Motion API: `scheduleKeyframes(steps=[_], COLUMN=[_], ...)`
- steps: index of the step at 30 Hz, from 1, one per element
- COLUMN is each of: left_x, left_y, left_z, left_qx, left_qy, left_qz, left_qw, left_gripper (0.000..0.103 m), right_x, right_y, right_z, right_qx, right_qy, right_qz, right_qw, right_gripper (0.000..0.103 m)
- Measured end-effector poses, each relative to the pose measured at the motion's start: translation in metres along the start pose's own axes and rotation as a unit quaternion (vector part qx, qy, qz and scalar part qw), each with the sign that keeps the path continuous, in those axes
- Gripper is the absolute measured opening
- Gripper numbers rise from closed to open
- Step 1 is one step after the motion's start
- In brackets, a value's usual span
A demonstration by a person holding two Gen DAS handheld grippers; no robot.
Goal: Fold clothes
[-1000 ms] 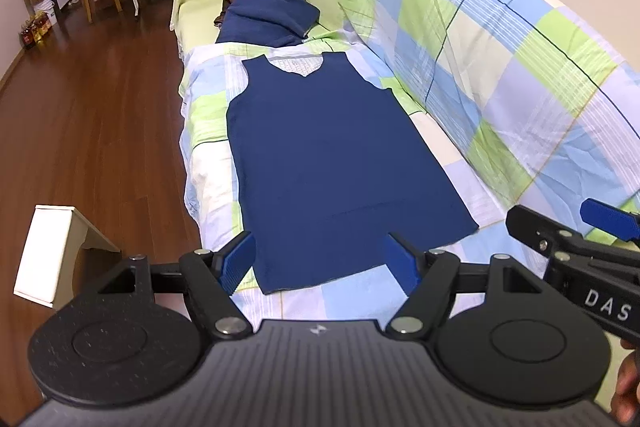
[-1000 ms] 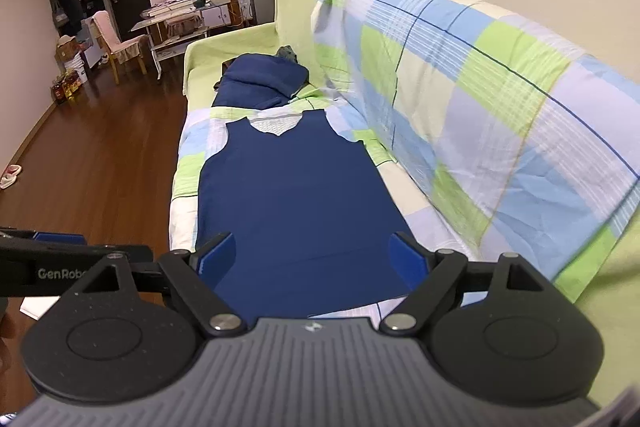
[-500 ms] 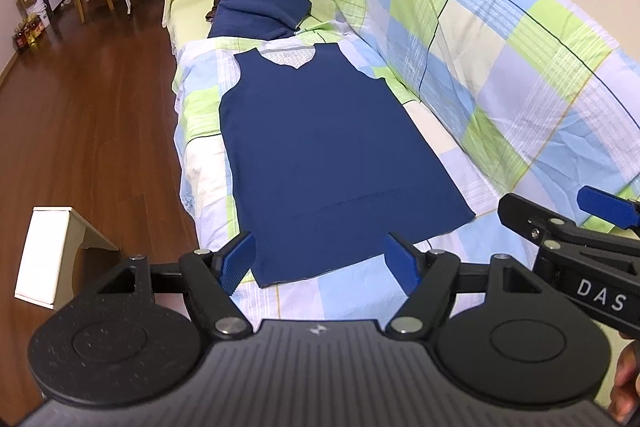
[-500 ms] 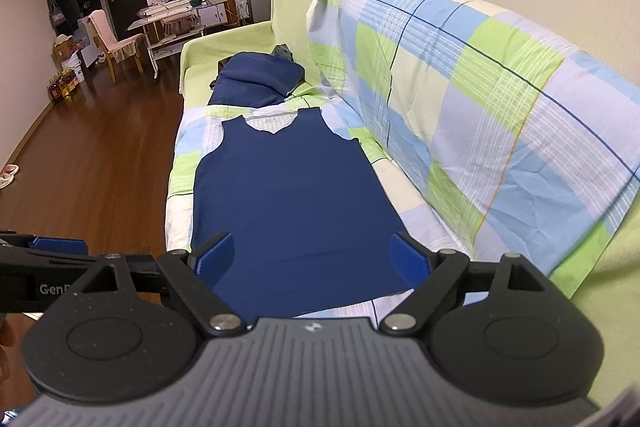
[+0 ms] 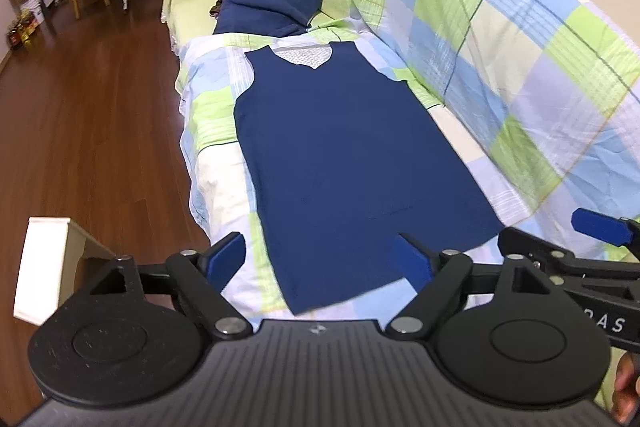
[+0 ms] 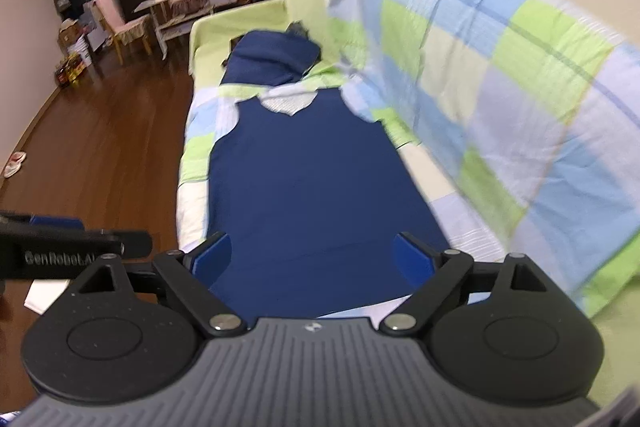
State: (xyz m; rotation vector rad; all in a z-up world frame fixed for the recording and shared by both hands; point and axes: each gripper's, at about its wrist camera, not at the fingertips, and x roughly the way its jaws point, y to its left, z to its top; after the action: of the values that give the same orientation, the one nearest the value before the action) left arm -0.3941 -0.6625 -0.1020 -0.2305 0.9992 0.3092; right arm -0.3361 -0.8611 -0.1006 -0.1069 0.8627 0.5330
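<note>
A blue vest (image 5: 352, 163) lies flat on a sofa (image 5: 500, 39), both claws held over its hem.

The sofa, draped in a blue, green and white checked sheet (image 5: 212, 131), runs along the wall beside a wooden floor (image 5: 88, 115). The sleeveless vest is spread out on the seat, neck toward the far end, where a rumpled pile of blue clothes (image 5: 268, 7) sits just past it. The left gripper (image 5: 320, 261) is spread wide and grips nothing, above the near left corner of the hem. The right gripper (image 6: 314, 259) is likewise spread and holds nothing, over the hem's middle.
</note>
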Motion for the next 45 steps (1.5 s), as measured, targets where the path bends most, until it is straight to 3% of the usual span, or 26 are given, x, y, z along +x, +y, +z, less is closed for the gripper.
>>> scheduleKeyframes(steps=[8,12,15,20,26,29,31,37,43,45], left_x=[0.088,0.137,0.198,0.248,0.317,0.355,0.385,0.456,0.514,0.532], left_y=[0.093,0.116,0.126,0.128,0.130,0.138,0.152,0.188,0.211,0.219], left_z=[0.040,0.047,0.055,0.078,0.139,0.184,0.218,0.282,0.315,0.320], left_qx=[0.054,0.084,0.098,0.105,0.053,-0.003,-0.058,-0.141,-0.147,-0.156], left_qy=[0.052,0.083,0.126,0.137,0.099,0.073,0.053,0.033,0.040,0.052], left_qz=[-0.053,-0.081,-0.112,-0.144,-0.175,-0.181,-0.202,-0.219,-0.218,-0.235], left_qw=[0.9957,0.9897,0.9808,0.9743,0.9781,0.9807,0.9762,0.9648,0.9641,0.9580], left_gripper=[0.085,0.085,0.085,0.085,0.085,0.085,0.085,0.085,0.085,0.085], right_x=[0.097,0.146,0.182,0.248,0.305,0.336,0.352,0.401,0.449,0.465], right_y=[0.040,0.060,0.075,0.090,0.064,0.054,0.055,0.058,0.060,0.061], right_z=[0.000,0.000,0.000,-0.003,0.023,0.042,0.054,0.093,0.131,0.144], right_qx=[0.031,0.046,0.058,0.077,0.113,0.118,0.121,0.129,0.137,0.140], right_qy=[0.065,0.097,0.121,0.164,0.151,0.145,0.144,0.139,0.133,0.132], right_qz=[-0.003,-0.004,-0.005,-0.006,0.010,0.019,0.027,0.051,0.074,0.082], right_qw=[0.997,0.994,0.991,0.983,0.982,0.982,0.982,0.981,0.979,0.978], right_gripper=[0.086,0.084,0.084,0.084,0.084,0.084,0.084,0.084,0.084,0.084])
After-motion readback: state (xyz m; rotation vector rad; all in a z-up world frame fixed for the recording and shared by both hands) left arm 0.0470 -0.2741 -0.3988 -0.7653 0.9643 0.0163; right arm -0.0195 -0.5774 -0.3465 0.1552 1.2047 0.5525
